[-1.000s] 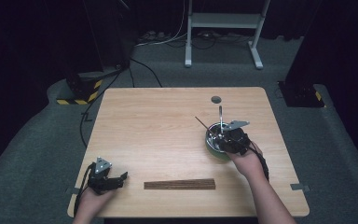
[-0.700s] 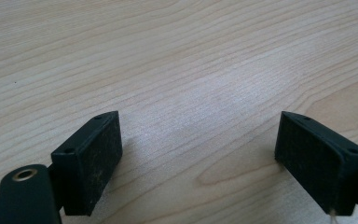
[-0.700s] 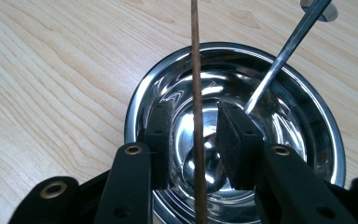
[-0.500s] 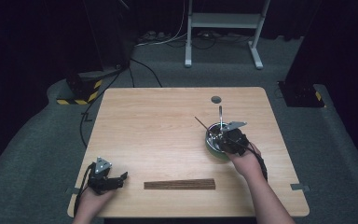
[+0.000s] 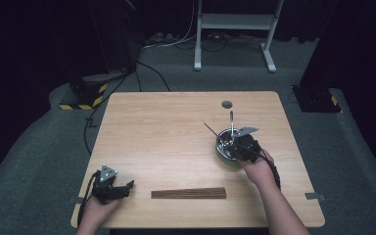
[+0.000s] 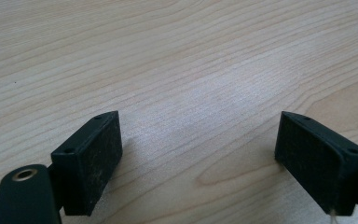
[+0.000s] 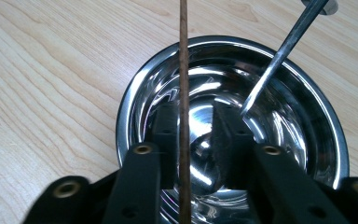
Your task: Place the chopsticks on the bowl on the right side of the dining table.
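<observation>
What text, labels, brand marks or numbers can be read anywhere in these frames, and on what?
None can be read.
Bare wood grain on the table, no print.
The steel bowl, the thin stick and the metal utensil leaning in it carry no visible marking.
The dark wooden strip shows no lettering.
The yellow and black hazard stripes on the floor are a pattern, not text.

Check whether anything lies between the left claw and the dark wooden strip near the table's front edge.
Nothing visible does. The left claw rests open on the table, facing the dark wooden strip, with bare wood between them. The bowl sits well off that line.
</observation>
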The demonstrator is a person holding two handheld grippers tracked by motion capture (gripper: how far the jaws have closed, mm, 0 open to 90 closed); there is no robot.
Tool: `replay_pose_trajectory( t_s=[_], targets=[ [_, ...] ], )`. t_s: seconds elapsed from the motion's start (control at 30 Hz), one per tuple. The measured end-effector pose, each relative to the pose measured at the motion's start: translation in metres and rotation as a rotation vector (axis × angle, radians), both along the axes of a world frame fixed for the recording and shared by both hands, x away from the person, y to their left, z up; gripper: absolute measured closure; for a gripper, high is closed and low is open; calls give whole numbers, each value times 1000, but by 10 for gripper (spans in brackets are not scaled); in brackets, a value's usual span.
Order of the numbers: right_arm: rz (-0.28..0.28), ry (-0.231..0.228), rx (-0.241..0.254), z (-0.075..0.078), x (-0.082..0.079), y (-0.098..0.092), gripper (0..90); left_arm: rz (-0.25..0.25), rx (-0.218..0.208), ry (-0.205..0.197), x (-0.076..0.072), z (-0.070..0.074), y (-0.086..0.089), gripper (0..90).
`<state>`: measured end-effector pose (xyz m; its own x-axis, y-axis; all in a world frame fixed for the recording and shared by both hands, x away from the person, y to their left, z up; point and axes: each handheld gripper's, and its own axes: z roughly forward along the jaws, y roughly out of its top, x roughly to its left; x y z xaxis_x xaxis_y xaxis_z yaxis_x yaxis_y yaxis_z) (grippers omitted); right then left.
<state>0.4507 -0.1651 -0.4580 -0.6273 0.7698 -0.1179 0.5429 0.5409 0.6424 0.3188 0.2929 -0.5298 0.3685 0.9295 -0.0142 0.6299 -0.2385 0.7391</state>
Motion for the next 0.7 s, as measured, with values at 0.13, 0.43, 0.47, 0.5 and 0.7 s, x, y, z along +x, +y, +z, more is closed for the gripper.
replay_pose_trajectory(
  t_s=[0.13,0.43,0.47,0.5,0.7],
  targets=[
    [0,-3,-26,-4,2,1,825,0,0,0,0,0,0,147],
    [2,2,-22,-5,1,0,777,-1,0,0,0,0,0,147],
    [-1,-4,-20,-5,1,1,753,-1,0,0,0,0,0,147],
    [3,1,-18,-4,0,1,741,-1,0,0,0,0,0,147],
    [-16,-24,5,1,-3,0,641,-1,0,0,0,0,0,147]
  ],
)
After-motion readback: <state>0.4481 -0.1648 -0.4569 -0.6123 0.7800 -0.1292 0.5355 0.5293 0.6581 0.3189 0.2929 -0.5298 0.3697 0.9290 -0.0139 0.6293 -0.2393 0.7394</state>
